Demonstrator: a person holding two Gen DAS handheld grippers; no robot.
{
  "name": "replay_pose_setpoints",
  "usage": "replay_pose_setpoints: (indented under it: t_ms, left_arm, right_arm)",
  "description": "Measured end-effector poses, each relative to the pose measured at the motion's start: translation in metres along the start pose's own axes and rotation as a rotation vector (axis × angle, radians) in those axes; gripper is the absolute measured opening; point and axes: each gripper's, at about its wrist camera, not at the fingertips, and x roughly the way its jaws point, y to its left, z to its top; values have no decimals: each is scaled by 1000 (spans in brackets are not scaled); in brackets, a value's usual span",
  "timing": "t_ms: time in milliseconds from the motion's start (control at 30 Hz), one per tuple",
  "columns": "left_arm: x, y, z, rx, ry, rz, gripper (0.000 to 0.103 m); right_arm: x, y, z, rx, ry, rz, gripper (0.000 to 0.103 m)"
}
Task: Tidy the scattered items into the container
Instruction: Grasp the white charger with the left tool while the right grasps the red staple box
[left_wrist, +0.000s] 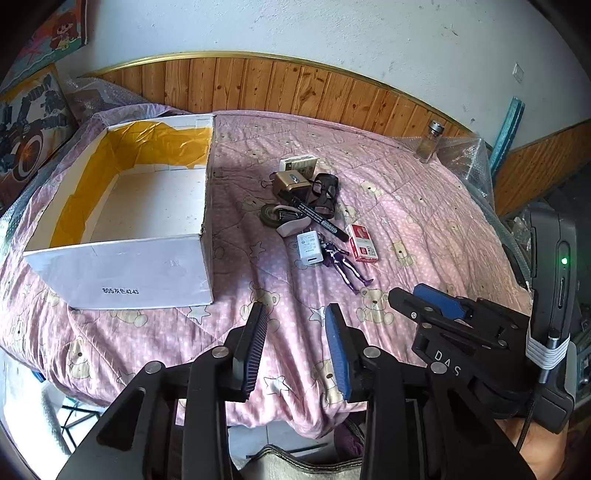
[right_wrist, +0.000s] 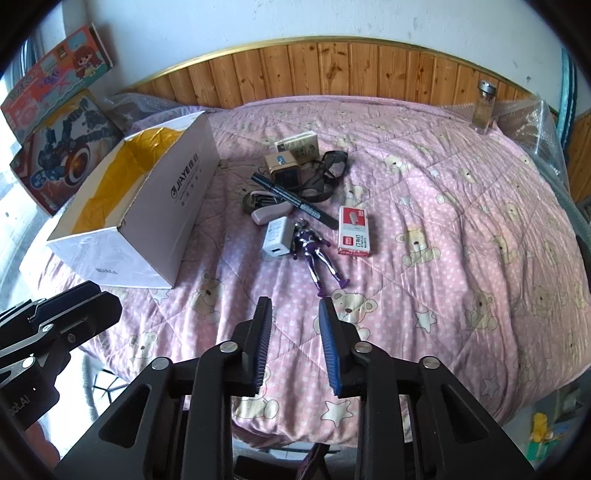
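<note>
Scattered items wait mid-bed; our jaws stand released, grasping nothing.

Both our left gripper (left_wrist: 295, 314) and right gripper (right_wrist: 295, 308) hover over the bed's near edge. Nearest lies the purple figure (right_wrist: 314, 251), likely light, stiff and slick, so we would pinch its torso; the white box (left_wrist: 122, 221) sits toward the left edge.

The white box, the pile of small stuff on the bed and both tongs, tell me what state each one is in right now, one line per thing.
White box: open-topped, upright, nothing visible inside.
Toy figure: lying flat on the quilt.
White charger: on the quilt, against the figure.
Red staple box: closed, lying flat.
Black marker: capped, lying across the pile.
Glass jar: upright, lid on.
Left tongs: open, holding nothing.
Right tongs: open, holding nothing.
</note>
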Motion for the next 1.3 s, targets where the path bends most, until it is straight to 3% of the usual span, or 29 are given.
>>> replay_pose_setpoints:
  t_ms: [200,500,933,1000,1033,1067,1100,1200,1300]
  left_arm:
    - [-8,-4,6,10,-20,-16,20]
    - [-4,-10,24,11,-36,-23,7]
    - [49,-3,37,-15,71,-32,5]
    - [59,-4,40,-27,90,-51,14]
    - [64,-4,42,-30,100,-55,21]
    - [67,-4,43,-37,102,-58,32]
    - [71,-4,45,-44,105,-64,37]
    - [84,1,50,-70,123,-74,46]
    - [97,5,55,-94,140,-81,47]
  right_arm:
    - [-11,3,6,3,-22,49,10]
    - [-14,5,27,-9,-30,89,8]
    - [39,-17,32,43,54,130,12]
    - [46,-20,33,47,67,141,14]
    - [49,-22,33,53,74,144,20]
    - [53,-24,33,59,78,147,34]
    - [57,-26,33,64,82,151,42]
    - [71,-32,33,78,104,155,42]
    - [83,-42,34,110,119,161,42]
